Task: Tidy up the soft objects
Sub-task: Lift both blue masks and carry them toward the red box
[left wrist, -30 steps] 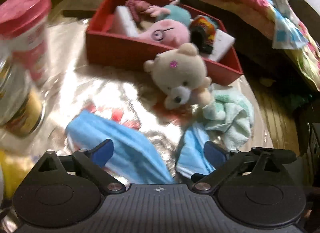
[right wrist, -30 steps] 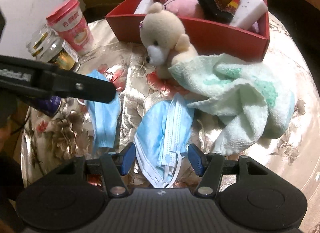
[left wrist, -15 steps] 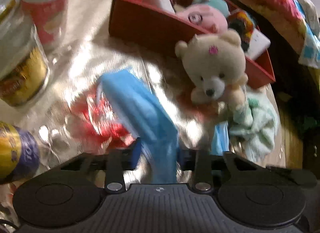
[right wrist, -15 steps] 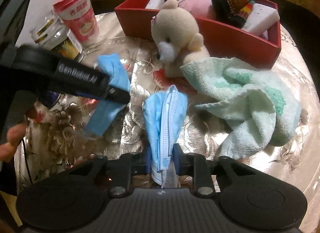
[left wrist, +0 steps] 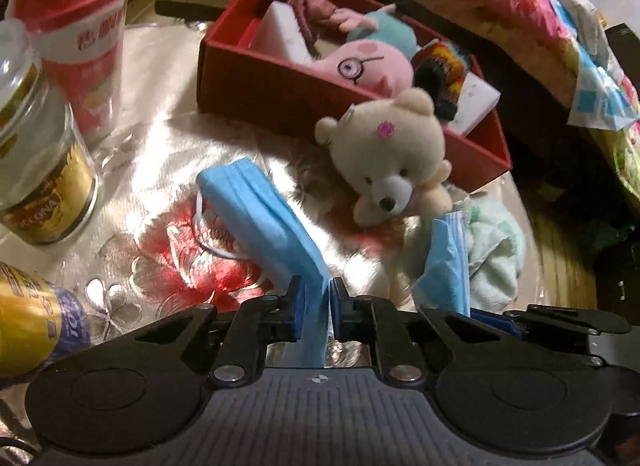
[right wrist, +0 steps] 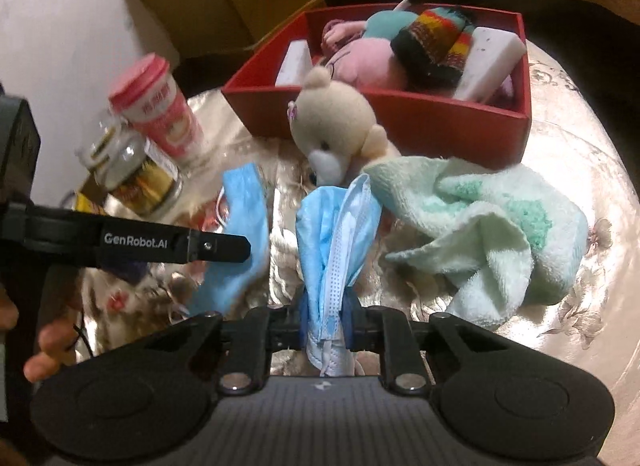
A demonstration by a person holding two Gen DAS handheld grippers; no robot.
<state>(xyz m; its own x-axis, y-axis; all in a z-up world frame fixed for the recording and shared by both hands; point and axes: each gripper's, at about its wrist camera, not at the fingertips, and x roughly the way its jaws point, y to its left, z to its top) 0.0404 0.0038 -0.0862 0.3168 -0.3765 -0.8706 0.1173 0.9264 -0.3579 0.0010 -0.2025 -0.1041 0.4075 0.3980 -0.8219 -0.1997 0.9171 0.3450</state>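
left gripper (left wrist: 313, 308): clamped on blue face mask (left wrist: 260, 221), lifted off tablecloth. right gripper (right wrist: 325, 324): clamped on second blue mask (right wrist: 336, 234), beside teddy bear (right wrist: 332, 125).

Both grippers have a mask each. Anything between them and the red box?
Yes: the teddy bear sits against the red box front wall, directly ahead of both masks, left and right. The box already holds toys.
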